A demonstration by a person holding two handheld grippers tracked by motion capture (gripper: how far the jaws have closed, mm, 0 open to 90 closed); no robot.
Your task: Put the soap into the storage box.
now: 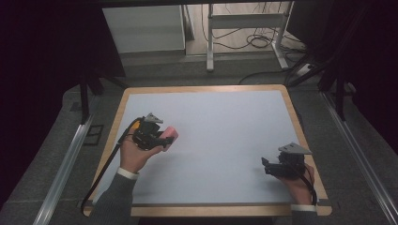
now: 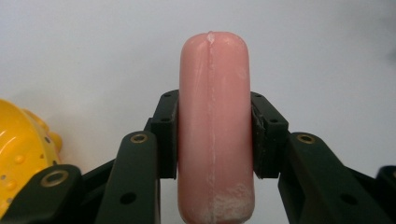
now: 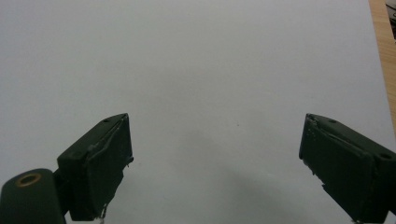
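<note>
A pink sausage-shaped object (image 2: 215, 93) stands upright between the pads of my left gripper (image 2: 215, 135), which is shut on its middle. In the high view the left gripper (image 1: 166, 138) is at the left of the table, pointing right, with the pink object (image 1: 172, 132) sticking out of its tip. My right gripper (image 1: 266, 166) hovers near the front right corner, pointing left. Its jaws stand wide apart with nothing between them, as the right gripper (image 3: 217, 158) shows over bare tabletop.
A glossy yellow knobbly object (image 2: 18, 149) lies close beside the left gripper; in the high view the yellow object (image 1: 135, 124) sits at its far side. The pale tabletop (image 1: 220, 117) has a wooden rim (image 1: 295, 117). Cables and desk legs lie beyond the far edge.
</note>
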